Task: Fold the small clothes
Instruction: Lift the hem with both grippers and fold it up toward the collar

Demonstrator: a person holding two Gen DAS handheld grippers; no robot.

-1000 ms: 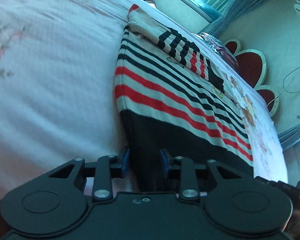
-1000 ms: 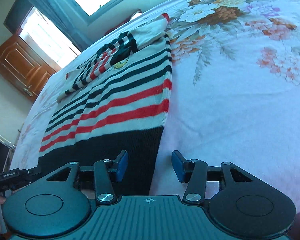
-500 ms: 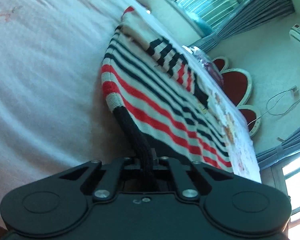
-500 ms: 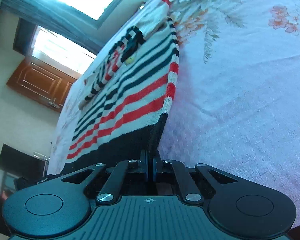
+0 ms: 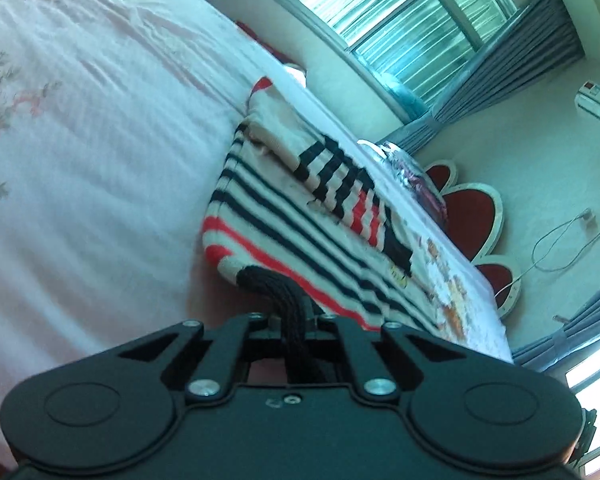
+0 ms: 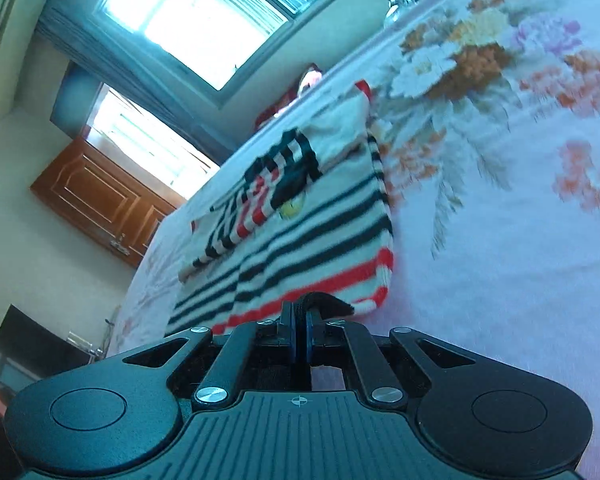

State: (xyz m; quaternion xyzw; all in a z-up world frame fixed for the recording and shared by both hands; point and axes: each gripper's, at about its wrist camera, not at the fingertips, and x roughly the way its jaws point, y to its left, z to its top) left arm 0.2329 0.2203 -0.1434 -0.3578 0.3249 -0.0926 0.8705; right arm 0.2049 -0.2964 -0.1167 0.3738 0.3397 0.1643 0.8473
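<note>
Left gripper [image 5: 294, 318] is clenching the black hem [image 5: 276, 284] of the striped sweater [image 5: 284, 216], a thick bunch of dark knit running back between its jaws; the jaws have just been closing, and the cloth is pinched tight between them. Right gripper [image 6: 301, 336] is likewise gripping the other corner of that black hem [image 6: 324, 302], blue pads pressed together with a fold of dark fabric standing up just ahead of them; its jaws have also just been closing onto the cloth.

Sweater is lying lengthwise on the bed [image 5: 80, 160], its near edge lifting off the sheet where both grippers are holding it, the red stripes curling under at the raised corners. Rest of the garment is lying flat farther away: white ground, black stripes, then red ones nearer the hem. Both sleeves [image 6: 260, 192] are lying folded across the chest, striped black, white and red, crossing over a small yellow patch of print. Collar end is pointing toward the far side of the bed.

Bedsheet is showing pale pink with a large floral print [image 6: 472, 60] to the right of the sweater in the right wrist view. Window [image 5: 380, 20] with grey-blue curtains is sitting beyond the bed; a red scalloped headboard [image 5: 472, 216] is standing at the right edge of the left wrist view. Wooden door [image 6: 100, 196] is showing at the left of the right wrist view. Both views are somewhat motion-blurred
</note>
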